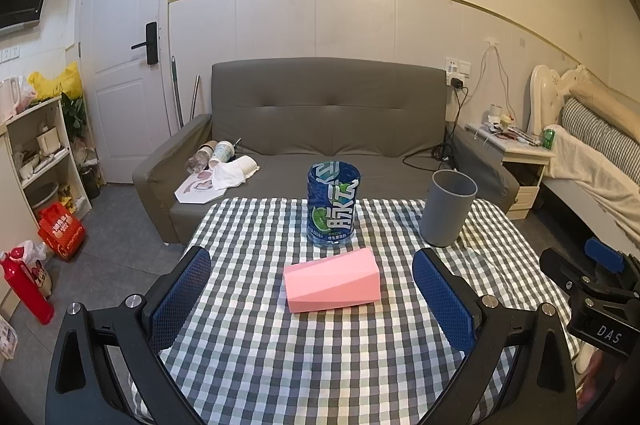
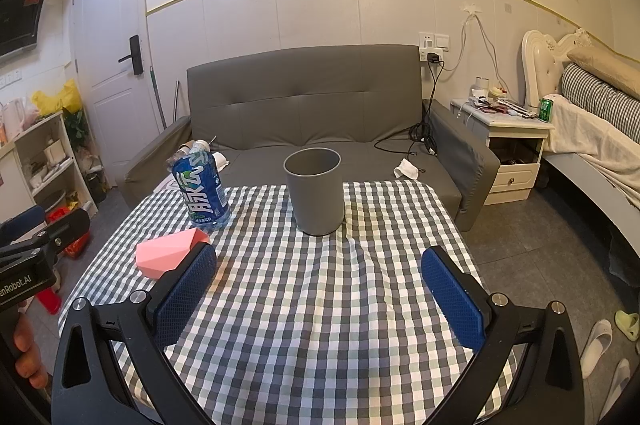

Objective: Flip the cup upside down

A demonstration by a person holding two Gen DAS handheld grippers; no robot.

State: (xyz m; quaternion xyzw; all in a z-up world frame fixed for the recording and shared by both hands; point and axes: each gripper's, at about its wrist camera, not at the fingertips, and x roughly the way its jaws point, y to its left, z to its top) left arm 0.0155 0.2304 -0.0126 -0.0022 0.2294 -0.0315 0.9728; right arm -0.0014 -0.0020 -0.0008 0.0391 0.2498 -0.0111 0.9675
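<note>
I see the grey cup [image 2: 315, 191], a smooth matte cylinder, standing upright with its mouth up near the far edge of the surface [image 2: 320, 305], on checked cloth. My right gripper [image 2: 320, 289] hangs before it with jaws wide and nothing between them. My left gripper [image 1: 312, 289] is equally wide, facing a faceted pink block [image 1: 332, 280] and a glossy blue bottle [image 1: 333, 204].

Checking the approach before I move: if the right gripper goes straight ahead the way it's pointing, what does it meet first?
Likely the grey cup, standing upright, mouth up, almost centred ahead of the open right gripper. Only bare checked tablecloth lies between them.
</note>
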